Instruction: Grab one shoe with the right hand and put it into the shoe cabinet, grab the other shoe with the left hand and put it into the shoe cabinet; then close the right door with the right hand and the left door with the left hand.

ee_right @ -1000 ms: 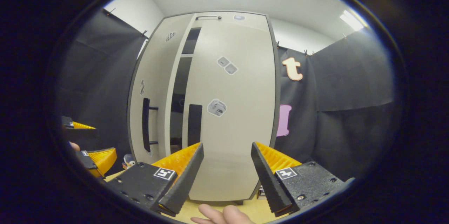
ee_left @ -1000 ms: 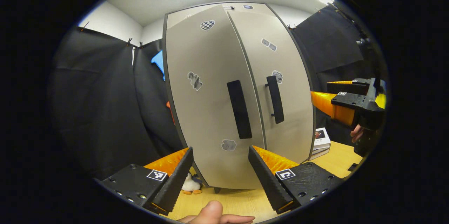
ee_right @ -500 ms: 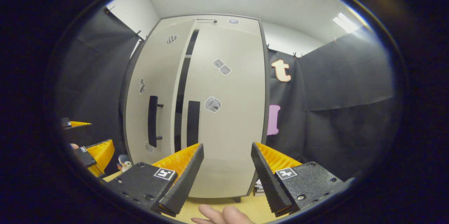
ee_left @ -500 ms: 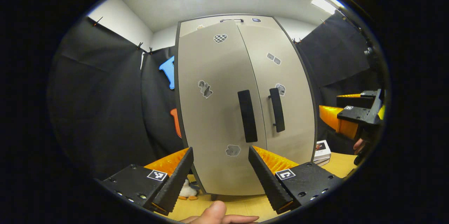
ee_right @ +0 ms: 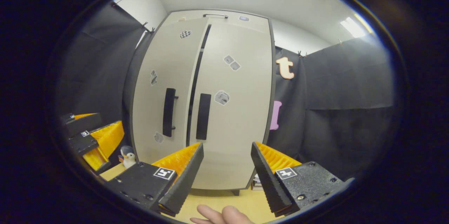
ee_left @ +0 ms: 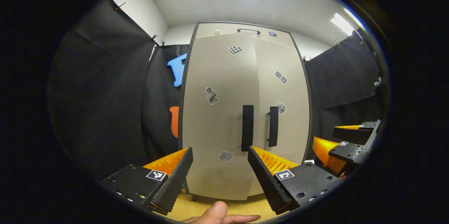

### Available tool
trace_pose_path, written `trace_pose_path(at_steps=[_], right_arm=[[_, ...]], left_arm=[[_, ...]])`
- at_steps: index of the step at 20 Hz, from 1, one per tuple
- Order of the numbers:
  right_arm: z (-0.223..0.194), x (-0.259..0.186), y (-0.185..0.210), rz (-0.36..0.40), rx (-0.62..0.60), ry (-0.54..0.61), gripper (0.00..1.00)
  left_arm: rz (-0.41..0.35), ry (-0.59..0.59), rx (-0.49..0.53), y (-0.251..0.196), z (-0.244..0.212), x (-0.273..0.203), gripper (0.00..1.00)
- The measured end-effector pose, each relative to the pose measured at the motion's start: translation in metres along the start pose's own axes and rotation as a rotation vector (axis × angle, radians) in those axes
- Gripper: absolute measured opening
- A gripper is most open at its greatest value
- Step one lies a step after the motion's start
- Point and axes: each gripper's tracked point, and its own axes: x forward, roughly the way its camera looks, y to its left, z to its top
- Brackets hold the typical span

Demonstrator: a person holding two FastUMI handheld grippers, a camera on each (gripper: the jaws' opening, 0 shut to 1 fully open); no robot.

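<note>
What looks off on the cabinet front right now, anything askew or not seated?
A thin dark gap runs between the left door and the right door in the right gripper view, so they may not be fully flush. Otherwise nothing stands out; both claws are open and empty.

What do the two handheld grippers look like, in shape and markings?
The left gripper and right gripper look alike: two wedge-shaped fingers with ribbed inner faces, each on a flat block with screw heads and a small square black-and-white marker. Part of the holding hand shows below.
</note>
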Motion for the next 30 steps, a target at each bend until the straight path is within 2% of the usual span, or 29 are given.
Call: trace_pose_path(at_steps=[5, 11, 20, 24, 30], right_arm=[[-0.007, -0.012, 0.003, -0.006, 0.013, 0.013, 0.89], [-0.018, -0.025, 0.016, -0.008, 0.089, 0.032, 0.89], [-0.023, -0.039, 0.039, 0.052, 0.015, 0.047, 0.89], [-0.029, -0.043, 0.033, 0.034, 0.029, 0.073, 0.89], [-0.033, -0.051, 0.021, 0.008, -0.055, 0.08, 0.89]], left_arm=[[0.014, 0.007, -0.024, 0.008, -0.003, -0.002, 0.95], [0.0, 0.046, 0.018, 0.014, -0.013, -0.01, 0.95], [-0.001, 0.068, -0.031, 0.024, -0.02, -0.012, 0.95], [-0.013, 0.102, -0.035, 0.02, -0.027, -0.015, 0.95], [-0.014, 0.095, -0.092, 0.01, -0.027, -0.014, 0.95]])
